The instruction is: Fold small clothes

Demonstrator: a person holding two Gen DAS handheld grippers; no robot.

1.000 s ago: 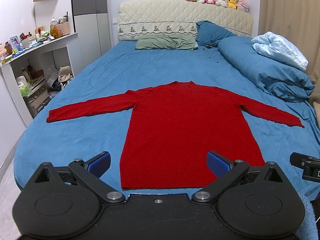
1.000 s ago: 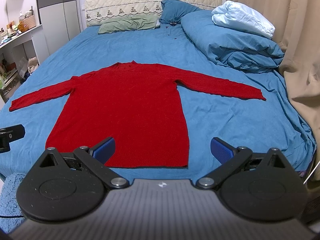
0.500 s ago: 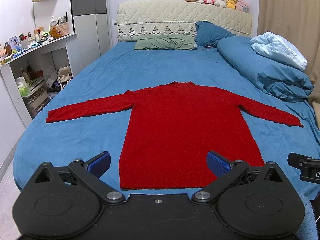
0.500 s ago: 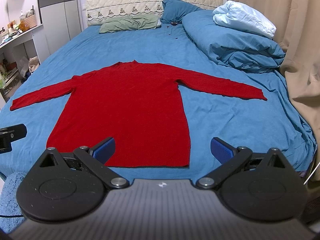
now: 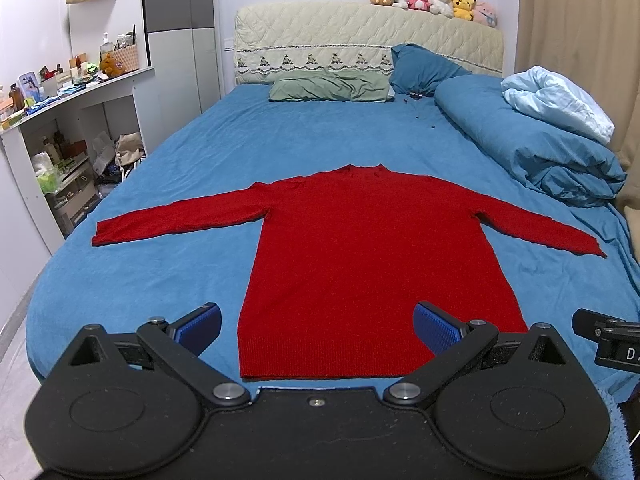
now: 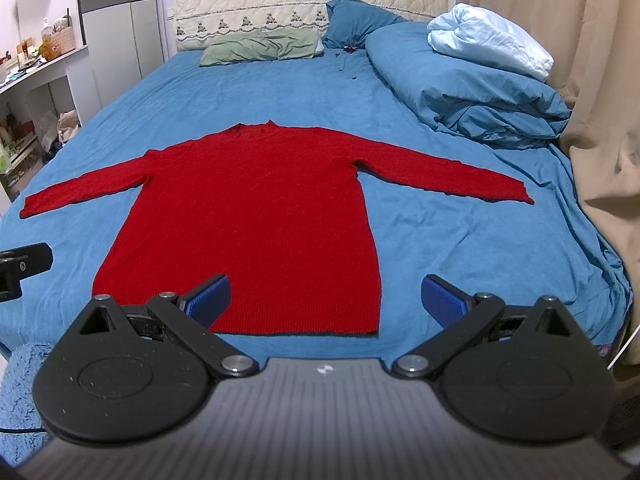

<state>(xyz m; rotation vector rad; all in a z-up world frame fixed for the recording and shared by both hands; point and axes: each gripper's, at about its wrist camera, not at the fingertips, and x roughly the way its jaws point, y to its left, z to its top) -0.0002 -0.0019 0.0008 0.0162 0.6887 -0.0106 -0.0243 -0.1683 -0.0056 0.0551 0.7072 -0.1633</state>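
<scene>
A red long-sleeved sweater (image 5: 372, 248) lies flat on the blue bed, both sleeves spread out sideways, hem toward me. It also shows in the right wrist view (image 6: 256, 208). My left gripper (image 5: 318, 330) is open and empty, held above the hem near the bed's front edge. My right gripper (image 6: 326, 300) is open and empty, above the hem's right part. Each gripper's body shows at the edge of the other's view.
The blue bed sheet (image 5: 132, 280) surrounds the sweater. A rolled blue duvet (image 5: 532, 148) with a pale blanket (image 5: 560, 100) lies at the right. Pillows (image 5: 328, 88) and a headboard are at the back. A cluttered white shelf (image 5: 64, 128) stands left, curtains (image 6: 600, 120) right.
Both views have shifted very slightly; the sweater and the open grippers stand as before.
</scene>
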